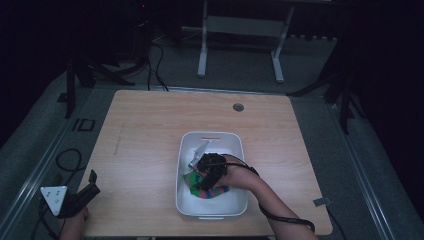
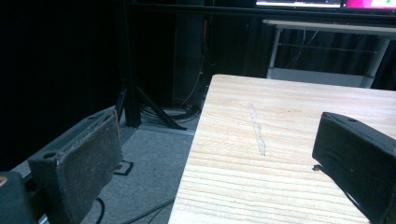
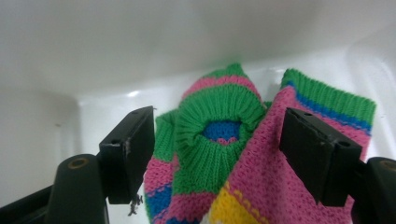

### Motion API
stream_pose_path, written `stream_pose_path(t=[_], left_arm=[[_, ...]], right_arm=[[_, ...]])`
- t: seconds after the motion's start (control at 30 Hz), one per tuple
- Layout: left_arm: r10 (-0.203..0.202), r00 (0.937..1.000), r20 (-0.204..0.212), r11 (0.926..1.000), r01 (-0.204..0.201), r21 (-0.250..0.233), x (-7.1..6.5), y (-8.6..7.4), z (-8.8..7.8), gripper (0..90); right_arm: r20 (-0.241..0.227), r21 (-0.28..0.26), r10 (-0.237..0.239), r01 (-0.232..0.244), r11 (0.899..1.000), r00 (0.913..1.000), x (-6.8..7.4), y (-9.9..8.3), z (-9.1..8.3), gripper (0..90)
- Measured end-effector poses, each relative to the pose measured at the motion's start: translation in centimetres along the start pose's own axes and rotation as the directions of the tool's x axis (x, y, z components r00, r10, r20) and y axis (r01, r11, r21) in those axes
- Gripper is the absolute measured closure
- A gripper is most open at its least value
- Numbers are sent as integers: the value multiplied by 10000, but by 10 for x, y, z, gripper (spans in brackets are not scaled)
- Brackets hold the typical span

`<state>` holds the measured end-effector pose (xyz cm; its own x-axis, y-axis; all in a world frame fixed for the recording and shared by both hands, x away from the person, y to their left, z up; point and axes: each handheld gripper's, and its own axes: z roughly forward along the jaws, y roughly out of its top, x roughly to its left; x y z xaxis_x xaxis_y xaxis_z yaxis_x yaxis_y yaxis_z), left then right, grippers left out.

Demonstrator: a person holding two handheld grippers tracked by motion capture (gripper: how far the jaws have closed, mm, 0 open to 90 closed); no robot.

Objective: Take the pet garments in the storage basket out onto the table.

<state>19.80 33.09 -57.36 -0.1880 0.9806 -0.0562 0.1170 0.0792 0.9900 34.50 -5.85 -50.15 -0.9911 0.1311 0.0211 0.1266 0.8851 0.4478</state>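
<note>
Knit garment (image 3: 224,154) in white bin (image 1: 186,200): soft, light, floppy; take at green ribbed cuff, 12 o'clock. Right tool (image 3: 217,154) apart, straddling it w/o clamping; left tool (image 2: 219,163) apart, empty.

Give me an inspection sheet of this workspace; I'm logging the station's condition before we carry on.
Surface: wooden table, with a faint pale streak toward its left side.
Job's things: white bin on the table, holding a striped knit garment in pink, green, blue and yellow.
Clutter: a pale, whitish item in the bin's far part; cannot tell what it is.
Grippers: left hand-held gripper at the table's near left corner, jaws open on nothing. Right hand-held gripper down in the bin, jaws either side of the garment, not yet pressing.
Cables: black cable trailing from the right gripper; more on the floor at left.
Surroundings: dark room, grey floor, white frame legs beyond the table.
</note>
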Motion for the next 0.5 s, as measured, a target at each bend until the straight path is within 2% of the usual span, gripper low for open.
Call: stream_pose_path(t=[0.2, 0.27, 0.3, 0.37, 0.43, 0.5], left_arm=[[-15, 10000, 20, 10000, 15, 6, 0, 0, 0, 19], [-19, 10000, 23, 10000, 19, 2, 0, 0, 0, 18], [-1, 10000, 28, 10000, 1, 6, 0, 0, 0, 18], [3, 10000, 23, 10000, -3, -6, 0, 0, 0, 19], [15, 10000, 27, 10000, -15, -7, 0, 0, 0, 18], [37, 10000, 13, 10000, -37, -2, 0, 0, 0, 18]], right_arm=[[326, 573, -199, 180, 9982, 9993, 4, 0, 13, 263], [454, 750, -400, 366, 9965, 9982, 7, 1, 18, 262], [785, 1119, -711, 621, 9918, 9944, 9, 0, 22, 264], [890, 1243, -797, 684, 9899, 9928, 10, 0, 24, 264], [1040, 1359, -898, 753, 9879, 9905, 12, 0, 27, 293], [1107, 1349, -922, 770, 9879, 9896, 12, 1, 26, 413]])
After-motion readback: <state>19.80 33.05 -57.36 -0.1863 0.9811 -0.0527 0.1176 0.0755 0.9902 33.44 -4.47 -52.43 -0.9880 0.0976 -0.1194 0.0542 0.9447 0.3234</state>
